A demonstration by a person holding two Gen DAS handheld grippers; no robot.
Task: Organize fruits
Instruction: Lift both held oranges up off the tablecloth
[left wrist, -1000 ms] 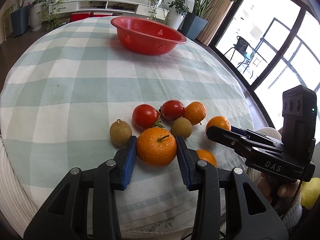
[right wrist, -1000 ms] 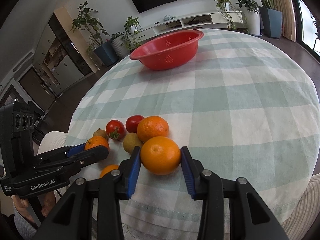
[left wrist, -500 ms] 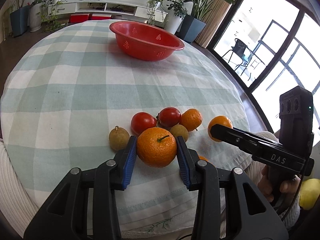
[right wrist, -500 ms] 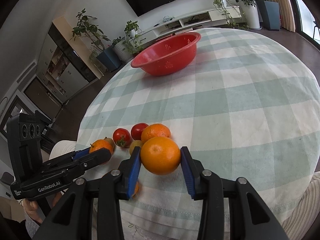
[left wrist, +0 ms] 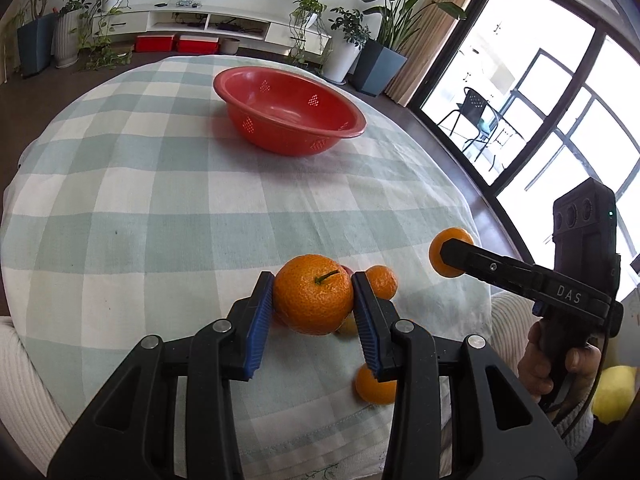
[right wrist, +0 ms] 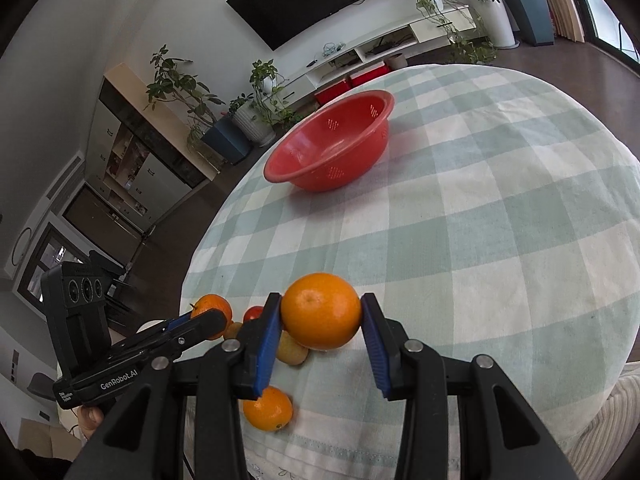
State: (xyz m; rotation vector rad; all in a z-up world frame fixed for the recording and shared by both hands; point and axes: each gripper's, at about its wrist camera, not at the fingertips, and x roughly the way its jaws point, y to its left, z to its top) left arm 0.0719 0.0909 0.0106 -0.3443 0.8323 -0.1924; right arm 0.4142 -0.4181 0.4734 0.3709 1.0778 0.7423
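Note:
My left gripper (left wrist: pixel 313 304) is shut on a stemmed orange (left wrist: pixel 313 299), held above the table's near edge. Off to its right, the right gripper (left wrist: pixel 444 258) carries a second orange (left wrist: pixel 439 256). In the right wrist view my right gripper (right wrist: pixel 320 318) is shut on that smooth orange (right wrist: pixel 321 311), and the left gripper (right wrist: pixel 208 322) shows at lower left with its orange (right wrist: pixel 214 307). Below them lie a loose orange (right wrist: pixel 267 408), a small orange (left wrist: pixel 383 281), a brownish fruit (right wrist: pixel 292 350) and a partly hidden tomato (right wrist: pixel 253 313). The red bowl (left wrist: pixel 290 118) stands empty at the far side.
A round table under a green-and-white checked cloth (left wrist: pixel 160 184) fills both views, its edge curving close at right. A person's hand (left wrist: pixel 560 364) grips the right gripper's handle. Potted plants, a white TV shelf and big windows lie beyond the table.
Both grippers have lifted their oranges off the cloth and risen. The fruit cluster now sits lower and partly hidden behind the held oranges, and the red bowl looks closer to centre.

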